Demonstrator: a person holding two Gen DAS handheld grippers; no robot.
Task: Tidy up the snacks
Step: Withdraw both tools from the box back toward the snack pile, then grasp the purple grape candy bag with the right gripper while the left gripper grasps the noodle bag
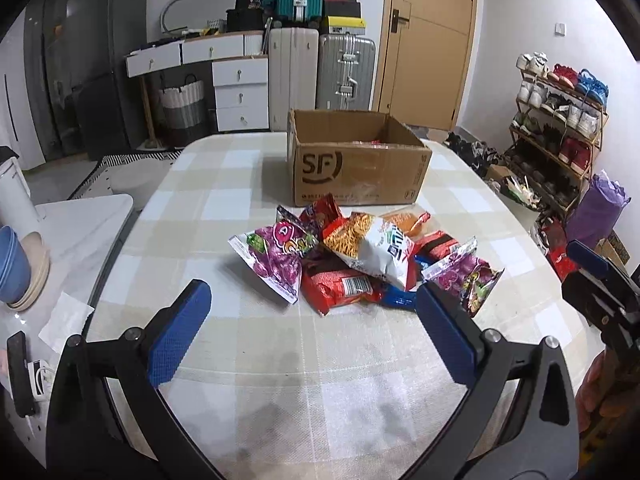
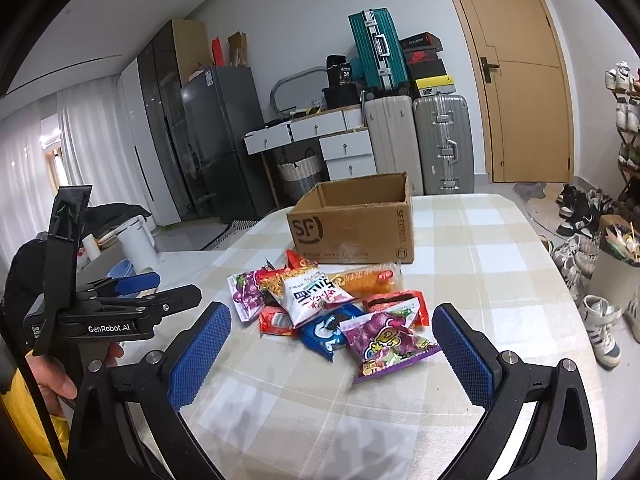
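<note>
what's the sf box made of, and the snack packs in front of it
SF box: looks like brown corrugated cardboard, matte, with raw cut edges at the open top. Snack packs: apparently thin plastic film, glossy and crinkled, with glare and crimped end seals.

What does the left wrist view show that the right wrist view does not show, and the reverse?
Only the left wrist view shows the stacked bowls and the full shoe rack. Only the right wrist view shows the white curtains and the blue cookie pack clearly. Both show the cardboard box, the snack pile and open, empty jaws.
</note>
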